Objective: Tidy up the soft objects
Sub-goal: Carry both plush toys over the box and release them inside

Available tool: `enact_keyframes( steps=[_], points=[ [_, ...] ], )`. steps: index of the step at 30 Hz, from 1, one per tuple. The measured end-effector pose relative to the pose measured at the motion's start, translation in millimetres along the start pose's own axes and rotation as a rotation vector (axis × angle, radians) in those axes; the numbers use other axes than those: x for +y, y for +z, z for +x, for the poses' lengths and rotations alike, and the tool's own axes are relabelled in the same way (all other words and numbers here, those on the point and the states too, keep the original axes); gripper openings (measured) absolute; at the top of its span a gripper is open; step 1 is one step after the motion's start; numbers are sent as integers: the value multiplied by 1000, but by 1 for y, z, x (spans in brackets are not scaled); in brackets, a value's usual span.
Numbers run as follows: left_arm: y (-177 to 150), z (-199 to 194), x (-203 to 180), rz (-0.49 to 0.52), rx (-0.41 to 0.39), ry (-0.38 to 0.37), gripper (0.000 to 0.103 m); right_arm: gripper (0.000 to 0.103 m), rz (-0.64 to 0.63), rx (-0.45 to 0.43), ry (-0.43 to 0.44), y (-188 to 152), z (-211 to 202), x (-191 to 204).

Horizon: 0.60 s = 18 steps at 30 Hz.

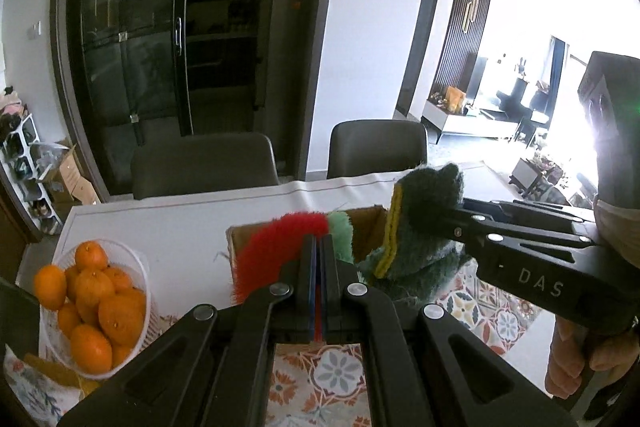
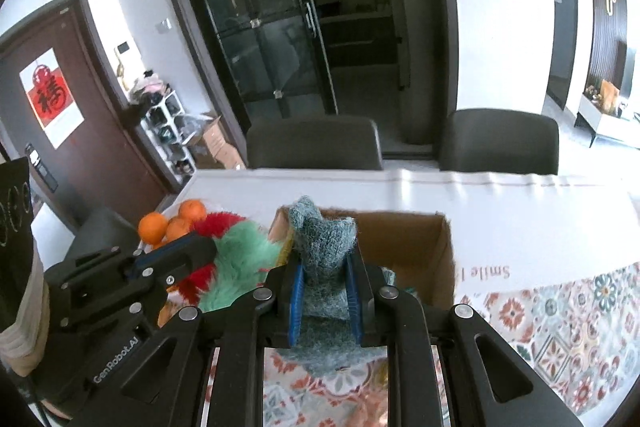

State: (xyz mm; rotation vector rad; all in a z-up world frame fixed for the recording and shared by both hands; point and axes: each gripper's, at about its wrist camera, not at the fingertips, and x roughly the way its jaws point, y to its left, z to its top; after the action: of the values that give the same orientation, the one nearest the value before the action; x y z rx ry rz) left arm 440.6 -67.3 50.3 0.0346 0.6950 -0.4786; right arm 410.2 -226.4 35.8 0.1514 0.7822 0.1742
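My left gripper [image 1: 318, 247] is shut on a fluffy red and mint-green soft piece [image 1: 280, 247], held up in front of an open cardboard box [image 1: 366, 227]. My right gripper [image 2: 325, 267] is shut on a dark green-grey knitted soft piece [image 2: 324, 239] with a yellow edge, held just above the box's [image 2: 416, 243] near side. In the left wrist view the right gripper [image 1: 436, 215] comes in from the right with the green piece [image 1: 424, 195]. In the right wrist view the left gripper [image 2: 208, 249] is at the left with the fluffy piece [image 2: 244, 255].
A white basket [image 1: 136, 267] of oranges [image 1: 96, 291] stands at the table's left. The table has a white cloth [image 1: 160, 227] and a patterned mat [image 2: 560, 323]. Two dark chairs [image 1: 204, 167] stand at the far edge.
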Motion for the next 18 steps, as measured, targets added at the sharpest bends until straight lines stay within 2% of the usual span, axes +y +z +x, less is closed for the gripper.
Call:
enact_keyframes(
  steps=[4, 9, 14, 18],
  points=[
    [11, 18, 3, -12, 22, -9, 3, 20, 4, -15, -14, 17, 6, -9],
    [15, 43, 9, -30, 54, -5, 3, 20, 0, 13, -15, 30, 26, -17],
    [16, 74, 15, -54, 101, -9, 3, 20, -5, 24, -25, 36, 47, -28],
    [10, 99, 20, -71, 150, -4, 4, 20, 8, 65, -17, 34, 71, -38]
  ],
)
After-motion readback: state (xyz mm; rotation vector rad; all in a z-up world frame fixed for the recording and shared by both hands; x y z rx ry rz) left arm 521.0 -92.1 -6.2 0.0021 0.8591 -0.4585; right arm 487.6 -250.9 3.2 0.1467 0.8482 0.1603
